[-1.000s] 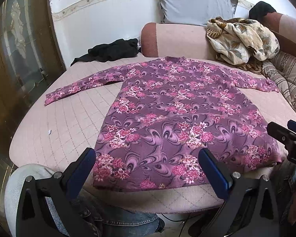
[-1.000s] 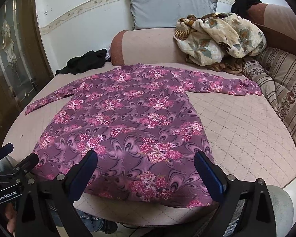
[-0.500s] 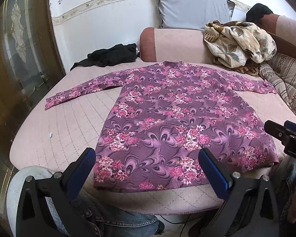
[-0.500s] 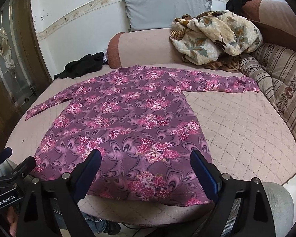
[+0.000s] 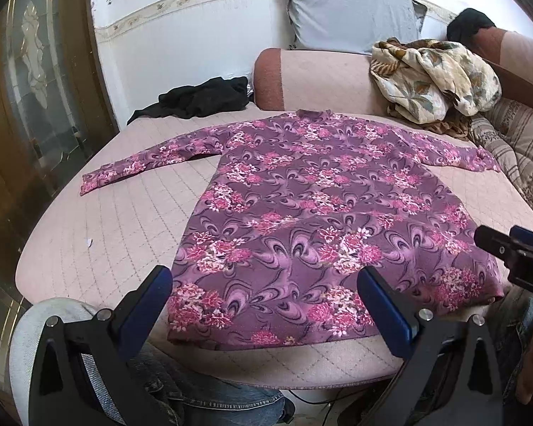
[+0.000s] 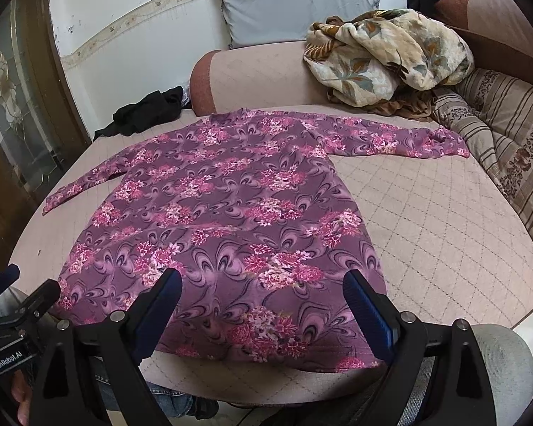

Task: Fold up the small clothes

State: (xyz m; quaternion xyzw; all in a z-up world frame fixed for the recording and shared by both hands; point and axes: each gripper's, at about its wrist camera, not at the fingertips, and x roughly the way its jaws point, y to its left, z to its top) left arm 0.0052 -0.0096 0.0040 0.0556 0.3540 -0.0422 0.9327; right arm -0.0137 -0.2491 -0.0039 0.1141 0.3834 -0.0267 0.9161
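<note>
A purple long-sleeved top with pink flowers (image 5: pixel 312 213) (image 6: pixel 231 213) lies flat on the pink quilted bed, collar toward the far wall, both sleeves spread out, hem at the near edge. My left gripper (image 5: pixel 266 291) hovers open just above the hem's left part, nothing between its blue pads. My right gripper (image 6: pixel 263 294) hangs open over the hem's right part, likewise empty. In the left wrist view, the right gripper's tip (image 5: pixel 511 248) shows at the right edge. The left gripper's tip (image 6: pixel 21 301) appears at the left edge of the right wrist view.
A black garment (image 5: pixel 202 101) lies at the bed's far left. A crumpled floral blanket (image 5: pixel 433 78) sits on the pink bolster (image 5: pixel 319 78), with a grey pillow (image 5: pixel 348 17) behind. Striped cushions (image 6: pixel 508 135) line the right side. A person's jeans (image 5: pixel 209 394) are below the bed edge.
Both grippers have edged slightly forward and lower toward the hem; the top looks a little larger in both views. The garment has not moved.
</note>
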